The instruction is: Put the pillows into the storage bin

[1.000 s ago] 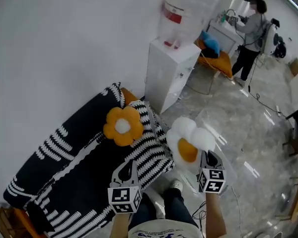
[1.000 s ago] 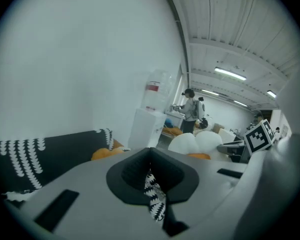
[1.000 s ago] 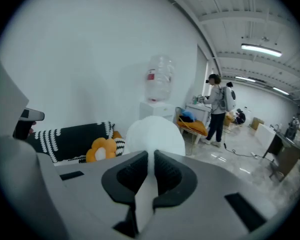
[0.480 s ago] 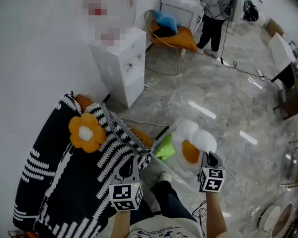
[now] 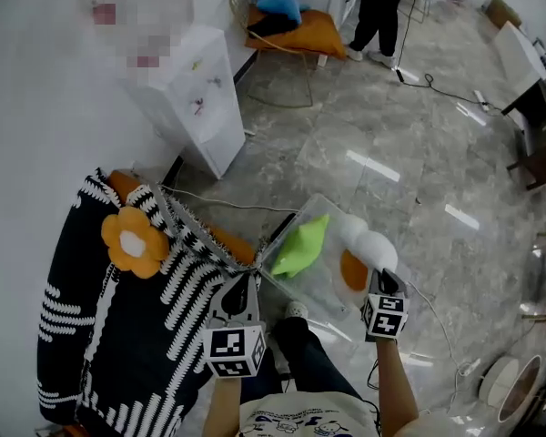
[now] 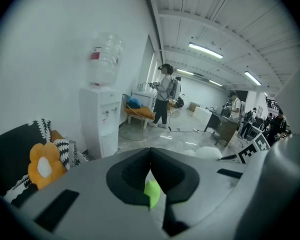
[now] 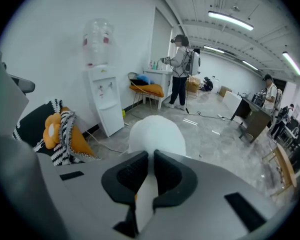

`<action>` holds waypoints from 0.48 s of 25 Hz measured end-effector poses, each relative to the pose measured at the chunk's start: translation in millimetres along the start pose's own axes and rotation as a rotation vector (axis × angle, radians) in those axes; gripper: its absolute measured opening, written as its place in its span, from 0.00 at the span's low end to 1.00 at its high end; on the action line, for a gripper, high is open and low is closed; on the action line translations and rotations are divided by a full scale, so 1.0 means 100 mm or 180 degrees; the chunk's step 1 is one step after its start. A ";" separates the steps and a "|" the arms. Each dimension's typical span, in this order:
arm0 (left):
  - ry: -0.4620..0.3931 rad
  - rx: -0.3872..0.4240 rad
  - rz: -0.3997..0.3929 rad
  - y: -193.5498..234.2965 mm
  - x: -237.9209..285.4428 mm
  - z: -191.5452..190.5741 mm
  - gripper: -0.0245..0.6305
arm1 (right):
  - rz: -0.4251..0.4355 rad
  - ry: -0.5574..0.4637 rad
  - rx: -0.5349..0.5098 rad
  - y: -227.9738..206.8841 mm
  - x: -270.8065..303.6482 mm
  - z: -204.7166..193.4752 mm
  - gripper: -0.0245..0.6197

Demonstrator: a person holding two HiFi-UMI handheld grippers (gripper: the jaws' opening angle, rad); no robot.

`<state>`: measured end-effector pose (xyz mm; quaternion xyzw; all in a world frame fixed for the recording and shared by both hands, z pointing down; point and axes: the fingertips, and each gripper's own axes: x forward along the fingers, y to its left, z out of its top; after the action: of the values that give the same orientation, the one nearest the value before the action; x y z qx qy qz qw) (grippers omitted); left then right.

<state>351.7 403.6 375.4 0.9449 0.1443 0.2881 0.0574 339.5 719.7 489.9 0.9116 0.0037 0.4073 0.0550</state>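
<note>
— Item: egg pillow point(image 5: 359, 244)?
— My right gripper point(image 5: 384, 279) pinches its white edge, jaws narrow; it hangs at twelve o'clock, over the storage bin point(image 5: 320, 291). Left gripper point(image 5: 245, 282): jaws together, empty, farther off.

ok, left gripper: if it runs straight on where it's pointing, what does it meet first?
Probably the green pillow, which shows just past the left gripper's shut jaws, lying in the clear storage bin. The bin's near wall may come first; depth is unclear.
</note>
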 end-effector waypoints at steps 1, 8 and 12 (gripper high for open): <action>0.0010 0.0018 -0.0002 -0.01 0.09 0.01 0.06 | -0.0019 0.0041 0.0030 -0.04 0.10 -0.03 0.10; 0.0228 0.0134 -0.0125 -0.03 0.67 -0.07 0.06 | -0.0218 0.0473 0.0338 -0.17 0.66 -0.55 0.10; 0.0430 0.0260 -0.0312 -0.01 1.16 -0.22 0.06 | -0.0393 0.0720 0.0659 -0.18 1.10 -0.85 0.10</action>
<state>431.6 440.9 454.5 0.9167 0.2055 0.3418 0.0231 350.4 751.1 626.0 0.8587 0.1080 0.5007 -0.0151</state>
